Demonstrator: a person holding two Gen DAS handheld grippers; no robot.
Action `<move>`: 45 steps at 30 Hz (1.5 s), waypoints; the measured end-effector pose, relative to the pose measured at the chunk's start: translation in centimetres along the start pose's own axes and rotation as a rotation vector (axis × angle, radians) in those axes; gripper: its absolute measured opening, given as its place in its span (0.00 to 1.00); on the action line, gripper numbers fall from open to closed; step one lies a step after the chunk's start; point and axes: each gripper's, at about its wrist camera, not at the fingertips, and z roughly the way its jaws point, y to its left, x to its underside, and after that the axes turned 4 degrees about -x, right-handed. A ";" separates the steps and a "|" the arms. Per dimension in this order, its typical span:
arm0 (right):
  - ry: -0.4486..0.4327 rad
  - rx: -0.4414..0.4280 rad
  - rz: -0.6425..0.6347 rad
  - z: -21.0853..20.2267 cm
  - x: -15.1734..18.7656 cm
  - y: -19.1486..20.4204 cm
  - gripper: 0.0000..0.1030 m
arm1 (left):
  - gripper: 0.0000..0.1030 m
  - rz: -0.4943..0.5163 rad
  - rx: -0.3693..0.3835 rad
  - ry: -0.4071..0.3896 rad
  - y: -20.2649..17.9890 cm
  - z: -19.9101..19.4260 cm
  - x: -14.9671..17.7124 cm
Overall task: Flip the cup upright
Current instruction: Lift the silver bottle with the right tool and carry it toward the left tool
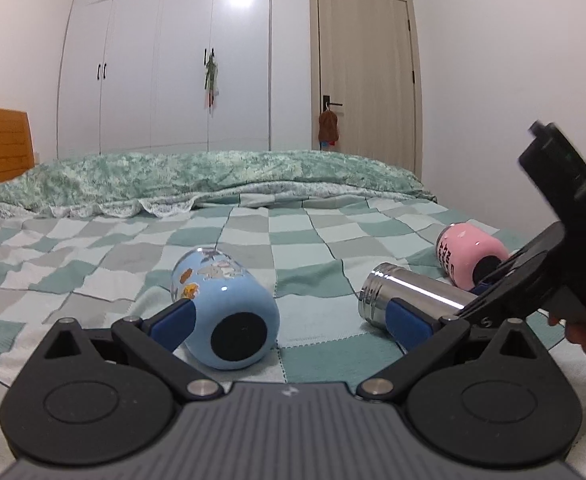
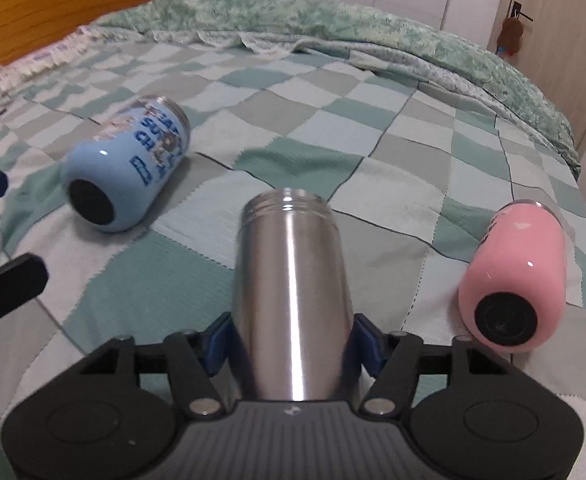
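The right gripper (image 2: 293, 346) clenched the steel cup (image 2: 291, 292); the left gripper (image 1: 289, 318) gaped, released, over the checkered bed (image 1: 301, 240).

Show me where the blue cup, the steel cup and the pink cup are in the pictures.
blue cup (image 2: 127, 168), right wrist view, on its side wall.
steel cup (image 2: 293, 292), right wrist view, on its shiny body.
pink cup (image 2: 513, 268), right wrist view, on its side wall.

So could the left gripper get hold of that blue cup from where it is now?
Probably yes. The left gripper is open wide, and the blue cup lies on its side just ahead with one blue finger already beside it. Nothing sits between them; the steel cup lies off to the right in the right gripper.
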 end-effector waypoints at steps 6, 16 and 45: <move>-0.022 -0.033 0.003 -4.5 1.8 1.6 0.60 | 1.00 0.003 0.010 -0.030 -0.5 -3.9 -0.7; -0.032 -0.059 0.063 -10.7 6.8 6.0 0.60 | 1.00 0.001 -0.008 -0.057 -1.0 -12.6 -0.1; -0.076 0.019 0.160 -9.6 10.1 8.7 0.73 | 1.00 0.006 -0.032 0.003 -0.9 -16.7 2.9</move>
